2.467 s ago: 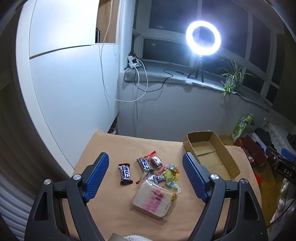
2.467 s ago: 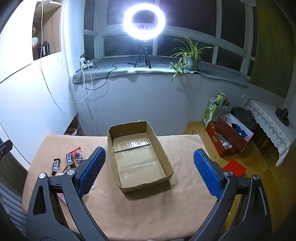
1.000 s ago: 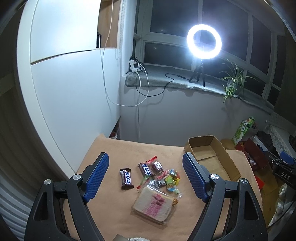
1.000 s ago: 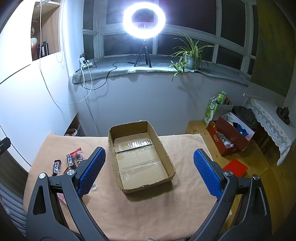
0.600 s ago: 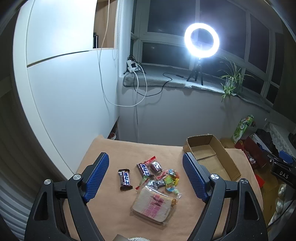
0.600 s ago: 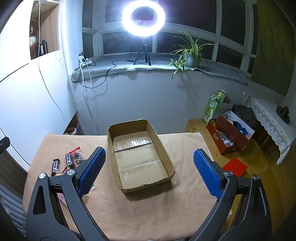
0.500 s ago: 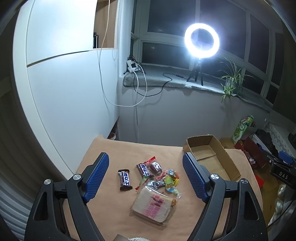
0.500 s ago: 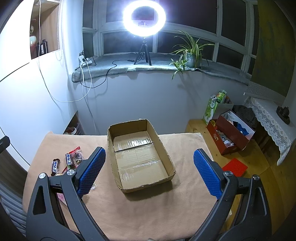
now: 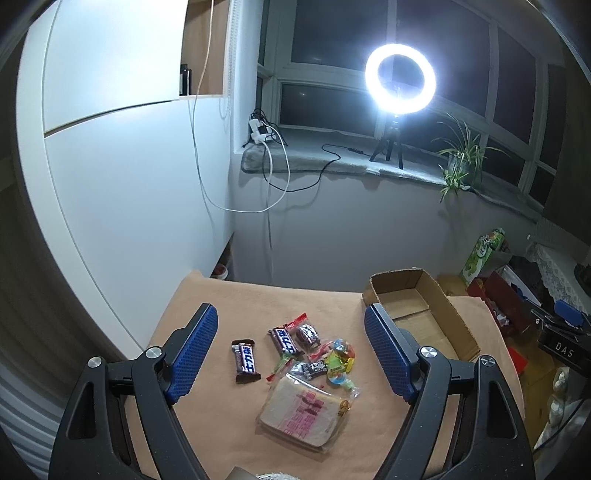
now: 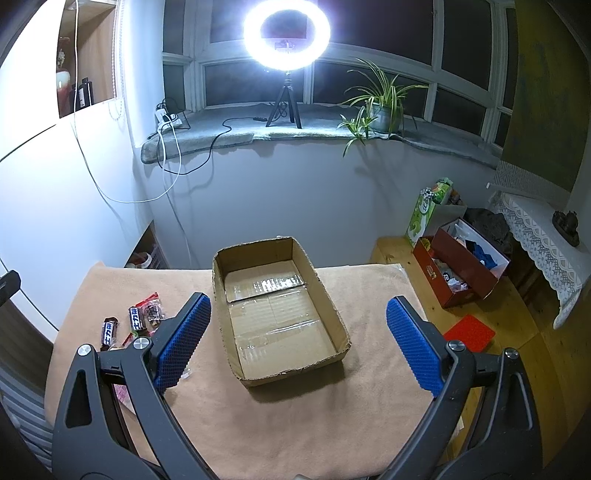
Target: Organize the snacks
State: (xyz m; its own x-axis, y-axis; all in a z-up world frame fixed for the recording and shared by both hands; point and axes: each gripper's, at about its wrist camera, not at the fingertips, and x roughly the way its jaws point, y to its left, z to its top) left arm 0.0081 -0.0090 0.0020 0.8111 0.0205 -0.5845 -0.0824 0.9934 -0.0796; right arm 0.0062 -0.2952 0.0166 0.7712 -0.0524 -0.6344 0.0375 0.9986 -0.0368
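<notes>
Nothing on the table is shifting; only both cameras are drifting slightly. Left gripper (image 9: 290, 349) is hovering wide over the snack pile (image 9: 306, 354) (chocolate bars, candies, a wrapped sandwich (image 9: 304, 415)), holding nothing. Right gripper (image 10: 298, 343) is hanging wide and unladen over the cardboard box (image 10: 334, 314) beside it.

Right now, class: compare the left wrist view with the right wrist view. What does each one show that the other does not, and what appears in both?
Only the left wrist view shows the large pink-printed packet whole and the colourful small sweets, framed by the open left gripper.

Only the right wrist view shows the cardboard box's whole bare floor, framed by the open right gripper, and the red mat on the floor.

Both show the chocolate bars, the box, the ring light and the plant.
</notes>
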